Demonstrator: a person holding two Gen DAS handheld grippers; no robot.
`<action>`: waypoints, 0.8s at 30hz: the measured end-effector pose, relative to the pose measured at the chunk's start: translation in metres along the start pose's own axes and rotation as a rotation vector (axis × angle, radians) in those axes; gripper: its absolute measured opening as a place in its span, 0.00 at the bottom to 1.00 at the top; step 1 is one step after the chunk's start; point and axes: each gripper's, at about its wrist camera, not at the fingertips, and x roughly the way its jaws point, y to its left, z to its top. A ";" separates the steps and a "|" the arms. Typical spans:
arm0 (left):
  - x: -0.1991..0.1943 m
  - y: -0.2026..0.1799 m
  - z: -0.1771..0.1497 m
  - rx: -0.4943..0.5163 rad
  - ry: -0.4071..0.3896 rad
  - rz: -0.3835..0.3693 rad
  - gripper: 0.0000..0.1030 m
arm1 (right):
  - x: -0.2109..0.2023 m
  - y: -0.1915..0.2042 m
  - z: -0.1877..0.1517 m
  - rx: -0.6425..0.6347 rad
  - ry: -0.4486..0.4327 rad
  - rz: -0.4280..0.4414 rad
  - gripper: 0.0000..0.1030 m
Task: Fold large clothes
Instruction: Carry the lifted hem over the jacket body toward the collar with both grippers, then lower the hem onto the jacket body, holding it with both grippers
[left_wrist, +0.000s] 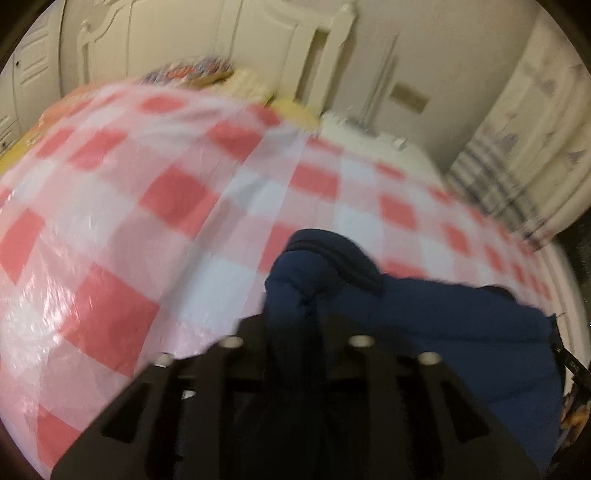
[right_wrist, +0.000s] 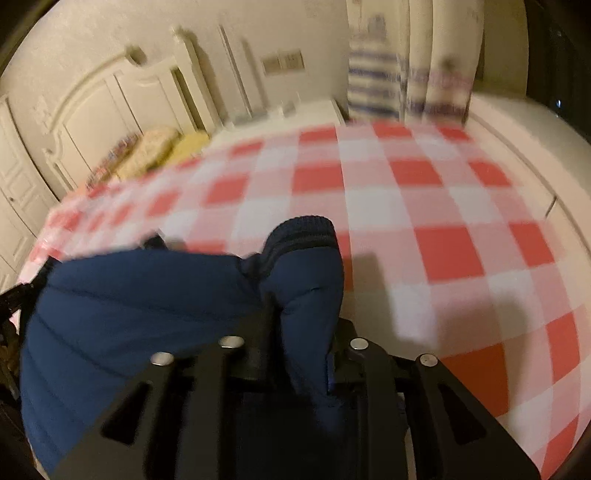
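We pinch the dark-blue padded jacket (left_wrist: 424, 317) in both hand-held grippers, left (left_wrist: 295, 343) and right (right_wrist: 295, 343), over the red-checked bed cover (right_wrist: 406, 206) ahead; folding looks barely begun.

Warm dim indoor light, heavy motion blur (both views), fisheye-bent edges, dark corner vignettes.

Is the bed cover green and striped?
No, the bed cover shows red, pink and white checks, with a dark blue jacket lying on it.

Both wrist views are being angled steeply down, close over the checked bed cover (left_wrist: 155, 206); the navy garment (right_wrist: 122, 295) is being shared.
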 end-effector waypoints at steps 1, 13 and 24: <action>0.005 0.002 0.000 -0.011 0.030 0.029 0.54 | 0.002 -0.003 -0.001 0.018 0.010 -0.008 0.29; -0.110 -0.062 -0.011 0.109 -0.339 0.052 0.97 | -0.089 0.068 0.003 -0.149 -0.162 0.027 0.85; -0.062 -0.163 -0.033 0.441 -0.207 0.131 0.97 | -0.048 0.173 -0.004 -0.356 -0.086 0.054 0.47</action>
